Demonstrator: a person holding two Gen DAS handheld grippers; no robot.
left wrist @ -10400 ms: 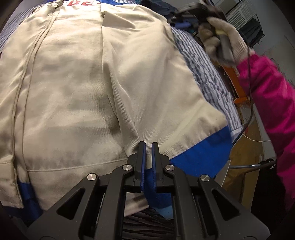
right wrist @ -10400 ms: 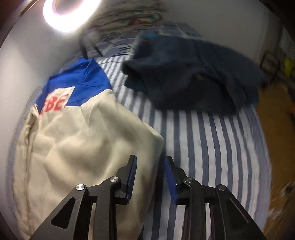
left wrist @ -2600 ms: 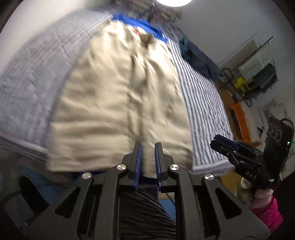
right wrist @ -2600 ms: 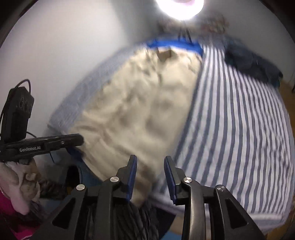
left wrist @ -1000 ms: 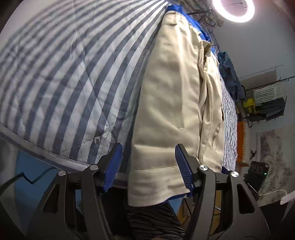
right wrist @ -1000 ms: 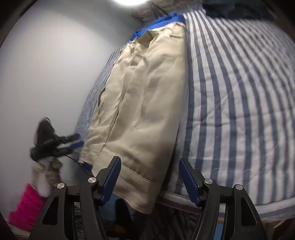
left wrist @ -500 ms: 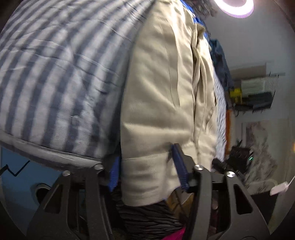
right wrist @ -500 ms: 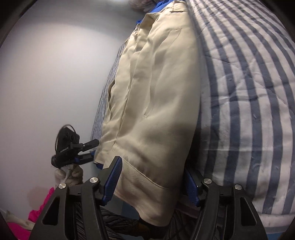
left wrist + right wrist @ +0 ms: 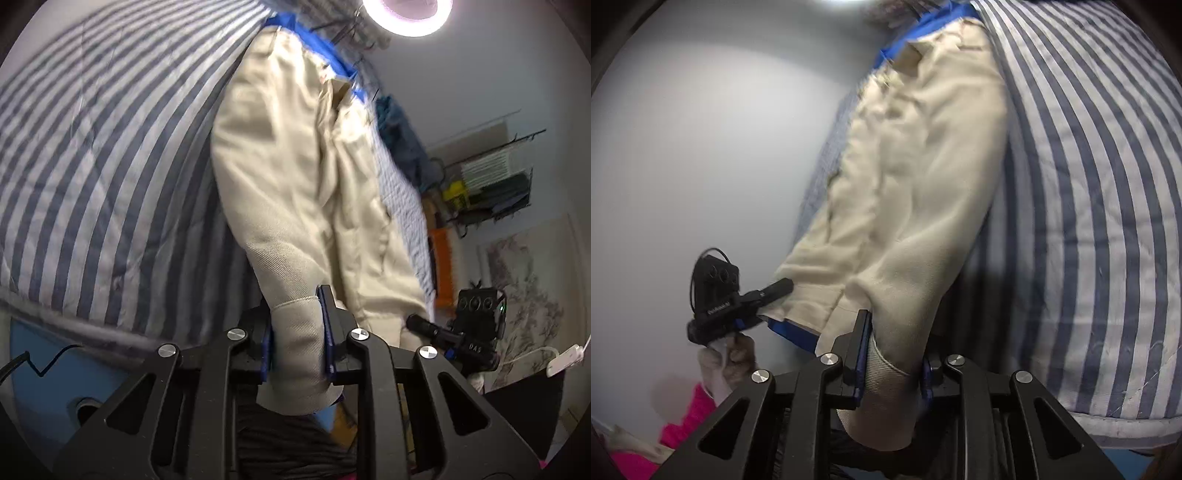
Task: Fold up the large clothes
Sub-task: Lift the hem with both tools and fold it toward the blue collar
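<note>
Garment under inspection: we find a cream jacket (image 9: 295, 177) with blue trim lying lengthwise on a bed, over a blue-and-white striped quilt (image 9: 92, 166), its near hem hanging past the bed's edge toward us. The far end shows a blue collar band, below a ring light (image 9: 408, 16) on the wall side.

We note the left claw (image 9: 297, 332) closing on one near corner of the hem — a thick fold of cream cloth fills the gap, and the blue pads press it on both sides. From the right wrist view we record the same at the other corner: the right claw (image 9: 892, 354) is closing on the jacket (image 9: 923, 166), the bunched hem wedged between its pads, and the striped quilt (image 9: 1089, 184) spreads to the right of it.

Each claw shows in the other's camera. In the left view the right claw (image 9: 424, 325) sits at the jacket's far corner, its black tip against the cloth. In the right view the left claw (image 9: 775, 288) meets the hem's left corner — a gloved hand (image 9: 727, 358) and a pink sleeve (image 9: 687, 417) are below it, and a strip of blue lining is visible under the hem there.

We see a dark blue garment (image 9: 402, 140) further up the bed, apart from the jacket, and a rack of shelves (image 9: 491, 188) stands beyond the bed's far side.
</note>
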